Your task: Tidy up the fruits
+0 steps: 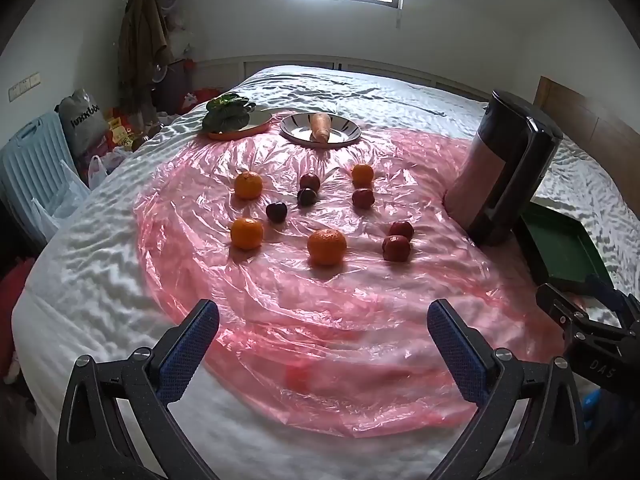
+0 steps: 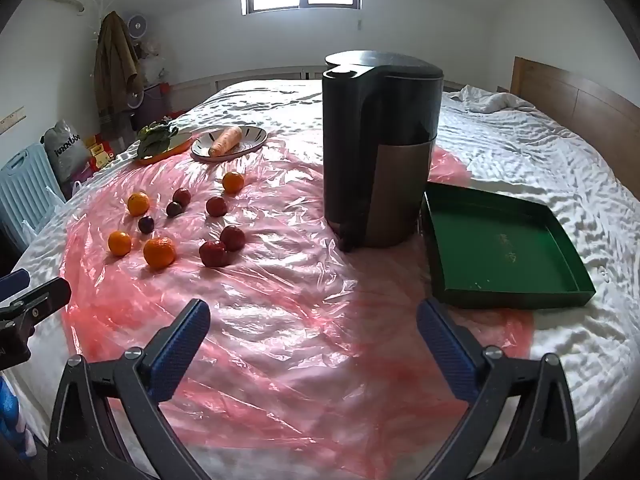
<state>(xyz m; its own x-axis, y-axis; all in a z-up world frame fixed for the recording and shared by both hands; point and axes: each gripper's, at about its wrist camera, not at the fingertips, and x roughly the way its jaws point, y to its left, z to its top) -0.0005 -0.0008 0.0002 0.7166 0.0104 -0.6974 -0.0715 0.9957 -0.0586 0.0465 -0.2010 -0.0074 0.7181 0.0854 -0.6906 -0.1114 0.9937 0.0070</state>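
Several oranges, such as the nearest one [image 1: 326, 246] [image 2: 159, 253], lie on a pink plastic sheet [image 1: 320, 320] [image 2: 280, 320] on the bed. Red apples [image 1: 396, 247] [image 2: 214, 253] and dark plums [image 1: 277, 212] [image 2: 146, 224] lie among them. An empty green tray [image 2: 500, 244] [image 1: 560, 248] sits at the right. My left gripper [image 1: 323, 332] is open and empty, short of the fruit. My right gripper [image 2: 313, 332] is open and empty, over the sheet near the tray; it also shows at the right edge of the left wrist view [image 1: 576, 316].
A tall dark appliance [image 2: 380, 152] [image 1: 504, 176] stands between the fruit and the tray. At the far side, a plate with a carrot [image 1: 320, 130] [image 2: 229, 142] and an orange plate with leafy greens [image 1: 232, 118] [image 2: 160, 142]. The bed's left edge drops to clutter.
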